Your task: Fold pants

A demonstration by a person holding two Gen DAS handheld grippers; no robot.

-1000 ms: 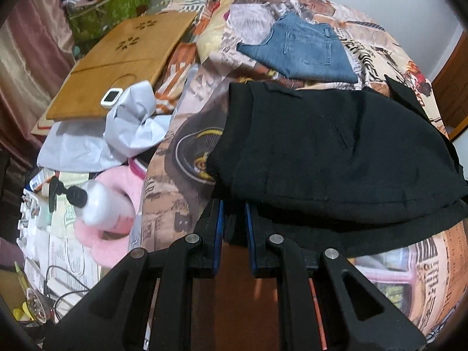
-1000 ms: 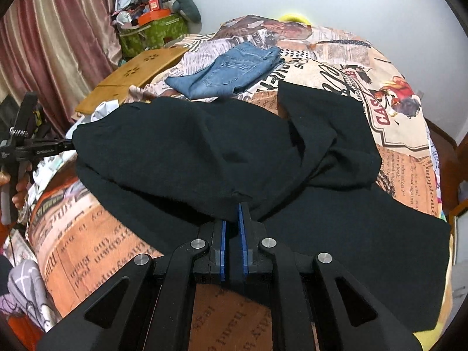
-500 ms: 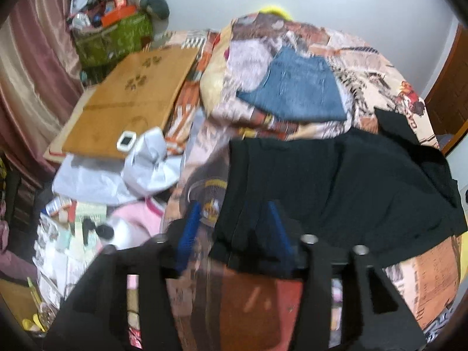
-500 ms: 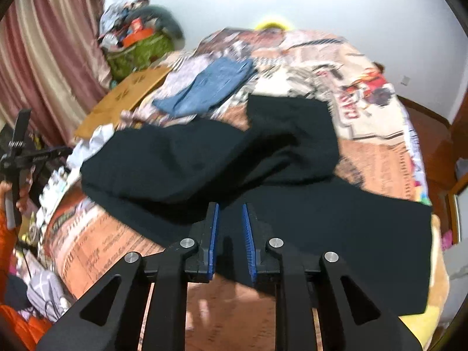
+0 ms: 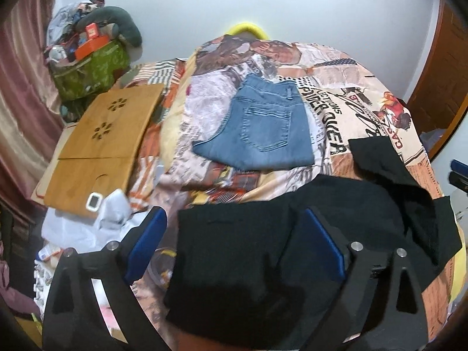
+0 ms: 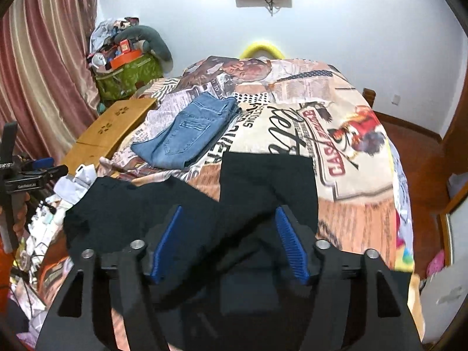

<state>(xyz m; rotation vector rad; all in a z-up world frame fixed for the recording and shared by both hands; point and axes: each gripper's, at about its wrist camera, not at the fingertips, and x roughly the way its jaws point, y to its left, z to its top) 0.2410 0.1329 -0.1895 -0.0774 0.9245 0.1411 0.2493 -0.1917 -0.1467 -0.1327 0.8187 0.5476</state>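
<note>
Your left gripper (image 5: 234,245): jaws just opened wide, gripping nothing. Black pants (image 5: 239,251) lie on the bed (image 5: 351,111) below, running to 3 o'clock. Your right gripper (image 6: 229,244): jaws also just opened, empty; pants (image 6: 181,204) spread beneath, one leg toward 12 o'clock.

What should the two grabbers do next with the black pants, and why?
Probably reach for the far leg end of the black pants to fold again. The left gripper and right gripper have just been opening and pinch nothing, and the pants lie bunched with one leg sticking out.
</note>
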